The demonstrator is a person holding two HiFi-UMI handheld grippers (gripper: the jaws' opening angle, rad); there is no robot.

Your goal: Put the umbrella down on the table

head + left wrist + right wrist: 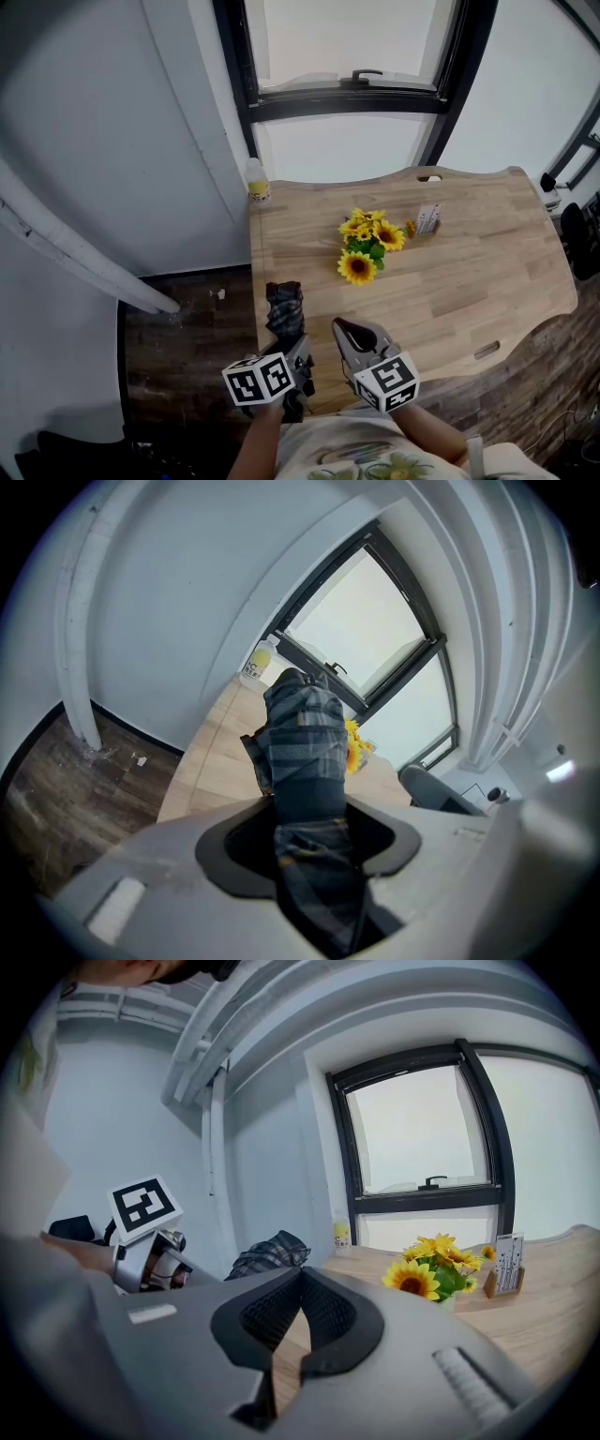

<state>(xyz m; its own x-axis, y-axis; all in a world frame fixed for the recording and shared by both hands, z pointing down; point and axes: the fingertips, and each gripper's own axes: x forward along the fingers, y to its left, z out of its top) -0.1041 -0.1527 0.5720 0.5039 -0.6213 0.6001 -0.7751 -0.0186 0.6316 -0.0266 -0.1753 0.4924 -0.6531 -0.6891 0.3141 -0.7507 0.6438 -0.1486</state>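
Observation:
A folded dark plaid umbrella (284,307) sticks out from my left gripper (291,342), whose jaws are shut on its lower part. In the left gripper view the umbrella (302,742) fills the gap between the jaws of the left gripper (307,822) and points away toward the window. It hangs over the near left corner of the wooden table (469,272); whether it touches the top I cannot tell. My right gripper (345,330) is just to its right, shut and empty. In the right gripper view, the right gripper (298,1326) has the umbrella (267,1252) to its left.
A bunch of sunflowers (367,242) stands mid-table, with a small card stand (428,219) to its right. A small bottle (258,181) sits at the far left corner by the wall. A dark chair (581,239) is off the right edge.

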